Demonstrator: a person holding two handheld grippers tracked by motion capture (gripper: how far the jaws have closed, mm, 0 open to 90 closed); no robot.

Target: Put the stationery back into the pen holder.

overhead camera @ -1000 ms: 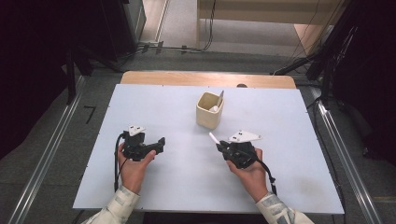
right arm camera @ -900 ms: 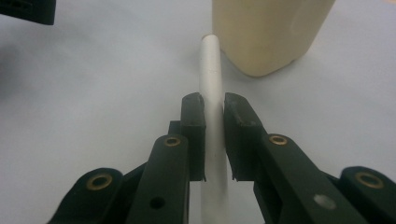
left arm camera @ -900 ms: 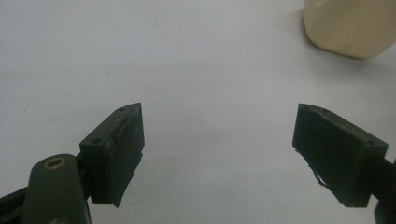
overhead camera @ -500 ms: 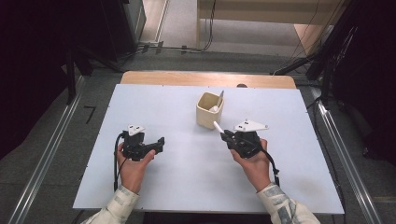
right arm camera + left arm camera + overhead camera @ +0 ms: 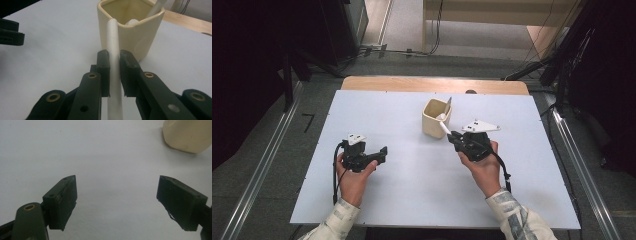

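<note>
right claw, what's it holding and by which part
The right claw is shut on a white utensil handle, gripping it partway along its shaft; the far end reaches the rim of the cream cup.

The right hand-held gripper point(image 5: 114, 72) clamped a white utensil handle point(image 5: 113, 45). Its tip reached the rim of a cream cup point(image 5: 132, 32) on the white bench point(image 5: 50, 55), where another white utensil point(image 5: 157, 6) leaned.

One cream cup point(image 5: 433, 118) stands on the one white worktop point(image 5: 402, 200); three utensils: one white stick point(image 5: 114, 62) in the tongs, two inside the cup; two tongs: left point(image 5: 383, 150), right point(image 5: 453, 137).
</note>
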